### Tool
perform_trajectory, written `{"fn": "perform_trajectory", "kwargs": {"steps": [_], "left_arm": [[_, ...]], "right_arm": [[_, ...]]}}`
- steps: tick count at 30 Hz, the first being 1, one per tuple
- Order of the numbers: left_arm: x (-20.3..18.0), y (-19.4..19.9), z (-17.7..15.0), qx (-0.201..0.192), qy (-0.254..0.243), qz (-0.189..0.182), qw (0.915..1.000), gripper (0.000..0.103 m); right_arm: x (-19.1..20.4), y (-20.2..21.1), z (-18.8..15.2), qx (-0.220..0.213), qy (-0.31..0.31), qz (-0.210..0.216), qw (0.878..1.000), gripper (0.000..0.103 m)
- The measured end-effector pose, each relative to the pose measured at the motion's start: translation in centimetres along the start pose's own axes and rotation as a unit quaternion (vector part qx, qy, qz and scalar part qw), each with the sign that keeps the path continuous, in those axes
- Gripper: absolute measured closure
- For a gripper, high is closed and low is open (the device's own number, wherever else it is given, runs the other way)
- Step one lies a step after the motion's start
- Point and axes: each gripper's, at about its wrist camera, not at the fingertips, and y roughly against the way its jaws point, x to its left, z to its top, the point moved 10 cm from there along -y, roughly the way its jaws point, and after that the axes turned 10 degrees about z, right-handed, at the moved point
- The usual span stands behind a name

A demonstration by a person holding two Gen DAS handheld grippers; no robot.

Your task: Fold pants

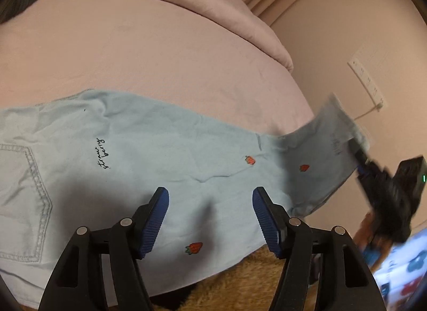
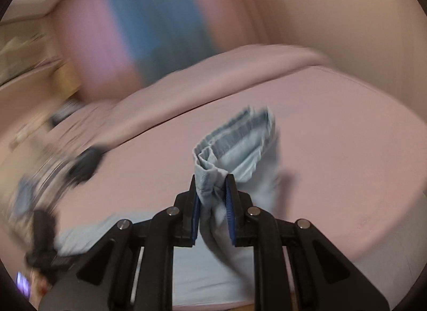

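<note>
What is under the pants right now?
The pants lie on the pink bed sheet. The leg end is lifted off it, pinched in the right hand-held gripper. Whatever lies under the flat part is covered by the fabric.

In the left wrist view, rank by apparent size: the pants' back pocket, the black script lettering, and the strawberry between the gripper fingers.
1. Back pocket, largest.
2. Script lettering.
3. Strawberry, smallest, though close to the lettering and nearer the camera.

"straw berry" in black script on pale blue pants [image 1: 138, 156] (two lines), no other legible txt
</note>
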Motion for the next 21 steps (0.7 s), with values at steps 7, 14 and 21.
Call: {"fn": "perform_trajectory", "kwargs": {"steps": [7,14,21], "left_arm": [[2.8,0.5,-0.5,0.014,0.026,0.042,0.9987,0.039],[4.9,4.7,0.8,-0.037,0.034,0.096,0.9942,0.038],[7.3,6.1,1.1,-0.054,0.054,0.125,0.9892,0.038]], "right_arm": [[5.1,-11.0,-11.1,0.170,0.026,0.056,0.984,0.087],[9.2,-10.3,-8.7,0.149,0.059,0.086,0.983,0.088],[12.0,-14.1,-17.2,0.254,0.077,0.096,0.959,0.083]]}}
